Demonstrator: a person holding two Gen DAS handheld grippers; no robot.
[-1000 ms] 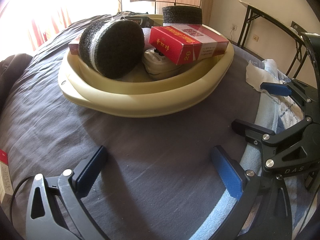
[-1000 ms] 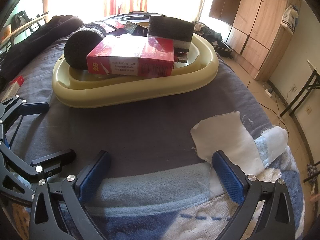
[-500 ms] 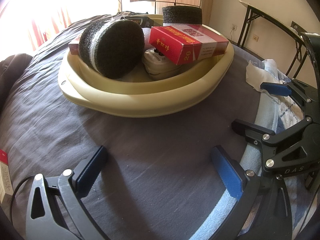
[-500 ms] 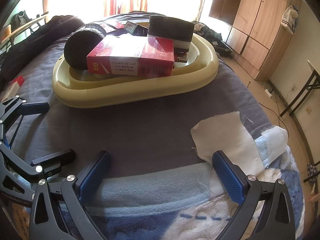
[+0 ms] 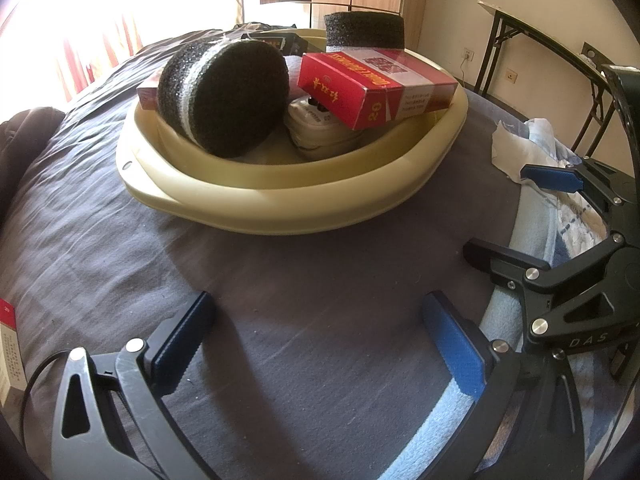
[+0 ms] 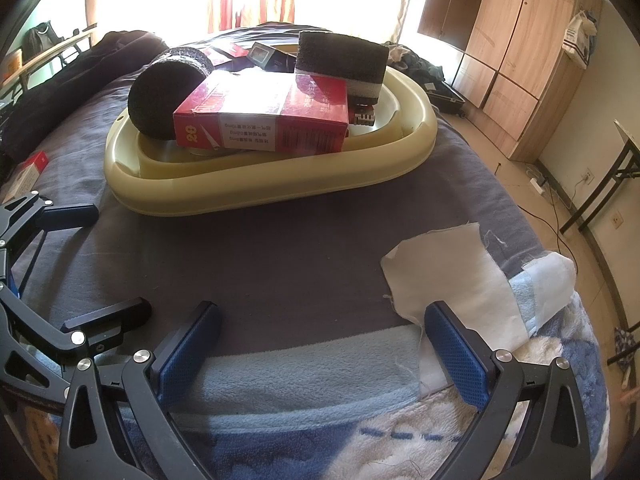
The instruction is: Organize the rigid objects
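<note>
A shallow cream plastic oval basin (image 5: 296, 204) sits on the dark grey bedspread (image 5: 280, 300), in the middle distance of both wrist views, its long axis running left to right across the left wrist view. Inside it a red rectangular cardboard carton (image 6: 264, 120) lies on top of the other things, tilted, not flat. In the right wrist view its long side faces the camera and runs left to right; the end near the left carries a white "20", seen upside down, beside rows of small print and a barcode that are too small to read. In the left wrist view the same carton (image 5: 376, 84) points its short end towards the near left, showing gold Chinese characters on red and the "20" on the adjoining face.

To its left a round black foam disc with a white middle band (image 5: 224, 96) stands on edge, flat face towards the near side. At the far right rim a second black foam block with a white layer (image 6: 340, 62) stands upright. Under the carton lies a white plastic object (image 5: 320, 132), partly hidden.

The left gripper (image 5: 316, 344) hovers low over the bedspread near the basin, its blue-padded fingers (image 5: 452, 344) spread wide and holding nothing. The right gripper (image 6: 316, 348) is likewise wide apart and empty, over a light blue fleece blanket (image 6: 300, 380); a white cloth scrap (image 6: 448, 280) lies at its right finger. "DAS" is readable on the right gripper's frame in the left wrist view.
</note>
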